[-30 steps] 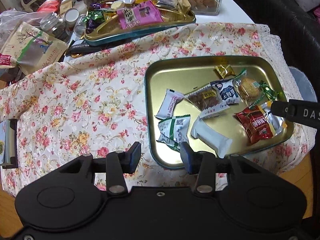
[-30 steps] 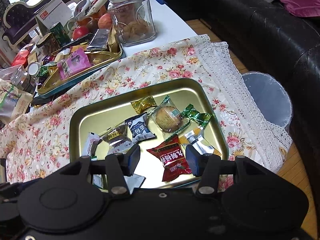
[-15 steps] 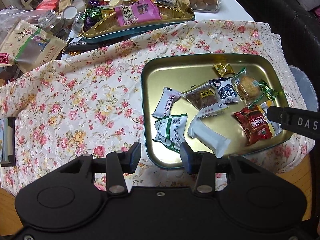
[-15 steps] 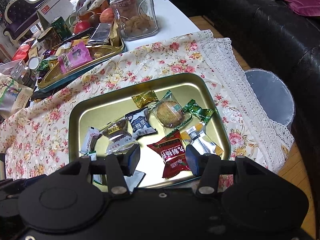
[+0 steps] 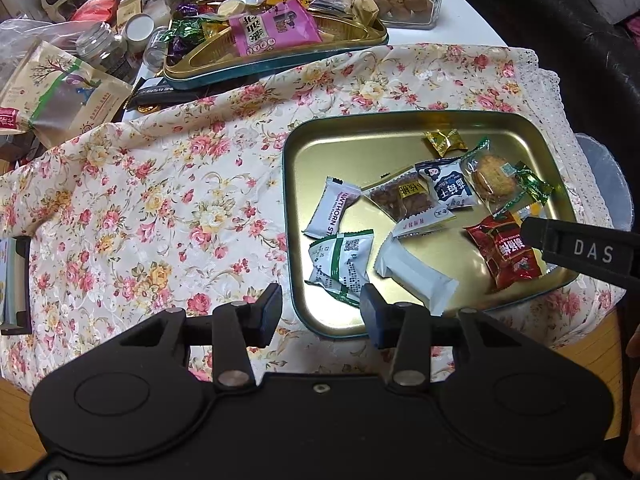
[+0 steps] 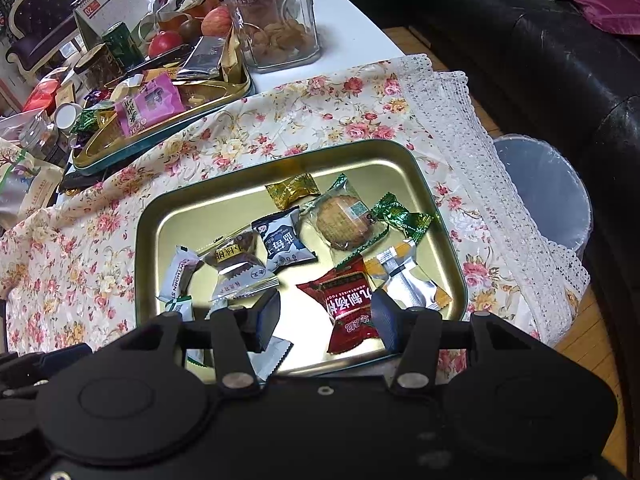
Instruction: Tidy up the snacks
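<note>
A gold tin tray (image 5: 360, 152) (image 6: 224, 208) on the floral cloth holds several wrapped snacks: a red packet (image 5: 506, 252) (image 6: 348, 308), a white bar (image 5: 416, 274), a green-and-white packet (image 5: 344, 264), a round cookie (image 6: 344, 222), a dark blue packet (image 6: 282, 240). My left gripper (image 5: 320, 312) is open and empty over the tray's near left corner. My right gripper (image 6: 324, 316) is open and empty just above the red packet; one of its fingers (image 5: 576, 250) shows in the left wrist view.
A second tin (image 5: 280, 60) (image 6: 168, 136) full of snacks stands at the back. A glass jar (image 6: 276, 16), apples, small jars and a paper bag (image 5: 56, 92) crowd the far left. A bin (image 6: 548, 192) and a black sofa are to the right.
Both grippers have drawn slightly back and up from the tray, so more of the table's far side shows. Both stay open and empty. The snacks have not moved.
</note>
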Demonstrator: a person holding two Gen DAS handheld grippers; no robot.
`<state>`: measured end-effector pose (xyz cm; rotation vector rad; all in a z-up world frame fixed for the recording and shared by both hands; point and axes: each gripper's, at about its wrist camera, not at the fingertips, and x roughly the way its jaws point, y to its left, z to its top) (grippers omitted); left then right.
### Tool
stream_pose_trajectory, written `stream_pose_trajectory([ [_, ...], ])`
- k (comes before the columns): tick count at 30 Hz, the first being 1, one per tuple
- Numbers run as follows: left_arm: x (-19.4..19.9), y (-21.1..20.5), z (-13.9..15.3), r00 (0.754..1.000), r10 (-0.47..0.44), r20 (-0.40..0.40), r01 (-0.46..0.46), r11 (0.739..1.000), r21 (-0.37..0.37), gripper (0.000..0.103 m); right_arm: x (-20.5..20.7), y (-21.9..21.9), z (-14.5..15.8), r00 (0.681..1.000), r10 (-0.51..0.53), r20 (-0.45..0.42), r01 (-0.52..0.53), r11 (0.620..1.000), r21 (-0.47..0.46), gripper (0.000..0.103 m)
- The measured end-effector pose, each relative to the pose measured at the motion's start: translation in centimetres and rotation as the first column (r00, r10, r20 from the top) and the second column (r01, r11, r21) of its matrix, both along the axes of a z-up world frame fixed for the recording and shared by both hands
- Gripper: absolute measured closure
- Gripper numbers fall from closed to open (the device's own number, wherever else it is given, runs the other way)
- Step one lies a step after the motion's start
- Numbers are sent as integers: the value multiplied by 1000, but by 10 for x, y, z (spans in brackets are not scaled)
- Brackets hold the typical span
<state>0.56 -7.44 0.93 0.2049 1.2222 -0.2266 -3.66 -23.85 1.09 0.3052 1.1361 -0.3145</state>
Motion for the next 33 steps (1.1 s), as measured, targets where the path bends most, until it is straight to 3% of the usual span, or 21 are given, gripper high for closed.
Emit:
stream_pose_trajectory([
  [33, 5, 3, -14, 998, 20, -55, -19, 1000, 17, 52, 10, -1, -13, 1000, 2, -4, -2, 1000, 4, 50],
])
